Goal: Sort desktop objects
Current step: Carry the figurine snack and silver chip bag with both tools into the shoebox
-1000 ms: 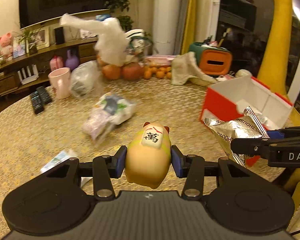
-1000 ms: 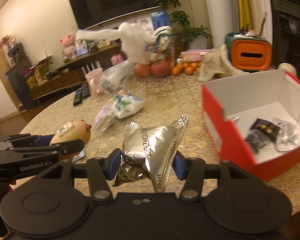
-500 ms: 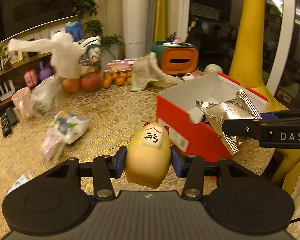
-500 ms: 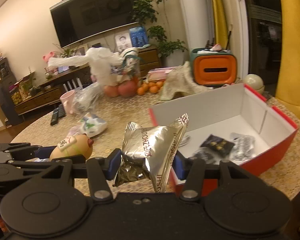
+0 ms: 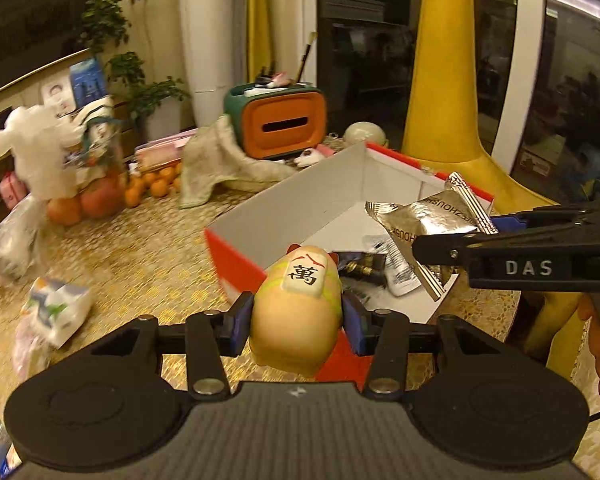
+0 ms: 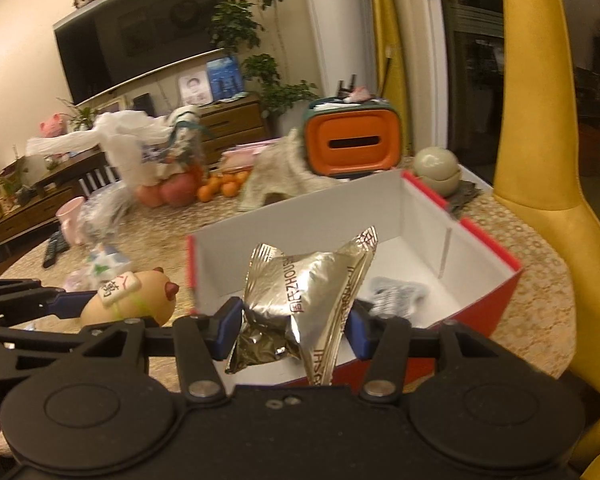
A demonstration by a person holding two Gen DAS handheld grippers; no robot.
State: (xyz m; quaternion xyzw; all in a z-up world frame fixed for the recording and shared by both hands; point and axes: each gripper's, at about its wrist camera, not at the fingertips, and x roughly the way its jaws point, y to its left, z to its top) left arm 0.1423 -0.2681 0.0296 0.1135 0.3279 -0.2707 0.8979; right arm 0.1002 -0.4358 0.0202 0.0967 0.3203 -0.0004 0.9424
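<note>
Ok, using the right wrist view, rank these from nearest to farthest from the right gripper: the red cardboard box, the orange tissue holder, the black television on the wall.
1. Red cardboard box: just ahead of the right gripper, on the table.
2. Orange tissue holder: beyond the box, at the table's far edge.
3. Black television: farthest, upper left on the wall.

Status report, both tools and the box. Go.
Left tool shut on pig figurine, at the red box's near corner. Right tool shut on foil packet, over box. Small packets already inside. Nothing blocking.
</note>
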